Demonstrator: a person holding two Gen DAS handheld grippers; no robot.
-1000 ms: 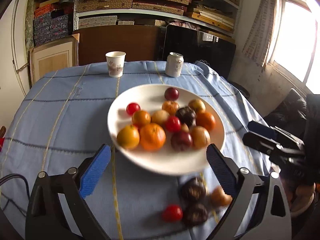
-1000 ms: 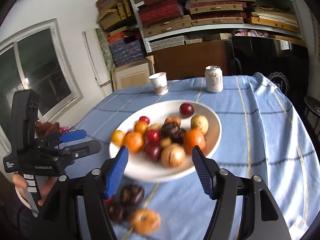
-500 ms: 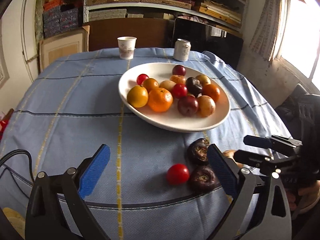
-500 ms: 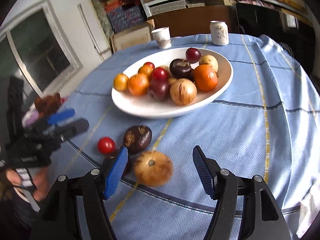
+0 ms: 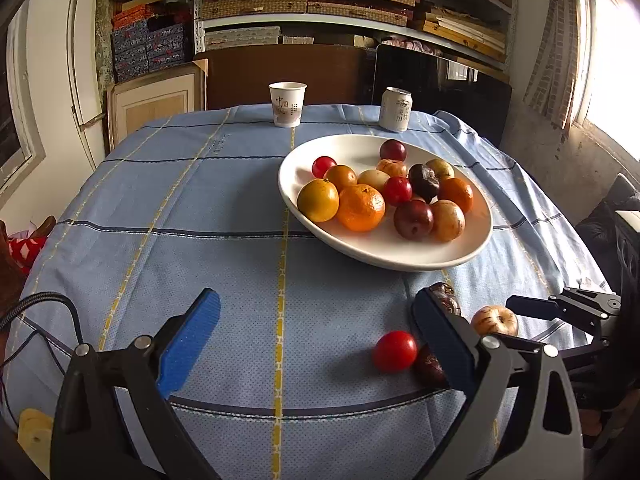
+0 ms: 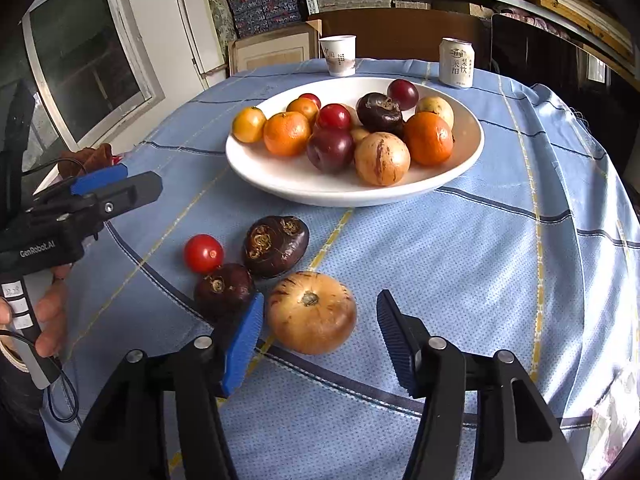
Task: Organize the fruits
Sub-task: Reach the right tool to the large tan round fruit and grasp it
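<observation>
A white plate [image 5: 472,254] [image 6: 256,168] holds several oranges, plums and other fruits. Loose on the blue cloth near the front edge lie a red tomato [image 5: 394,351] [image 6: 203,253], two dark water chestnuts [image 6: 276,246] [image 6: 223,286] and a tan striped fruit [image 6: 311,312] [image 5: 494,320]. My right gripper [image 6: 320,330] is open, its jaws on either side of the tan fruit and just short of it. My left gripper [image 5: 316,336] is open and empty, low over the cloth, left of the tomato.
A paper cup [image 5: 287,104] and a white drink can [image 5: 395,109] stand at the table's far edge. Shelves of boxes fill the back wall. The table edge drops off to the right by a window.
Both grippers have pulled back from over the plate and lowered to the loose fruits at the front edge. The right gripper has come up to the tan fruit.
</observation>
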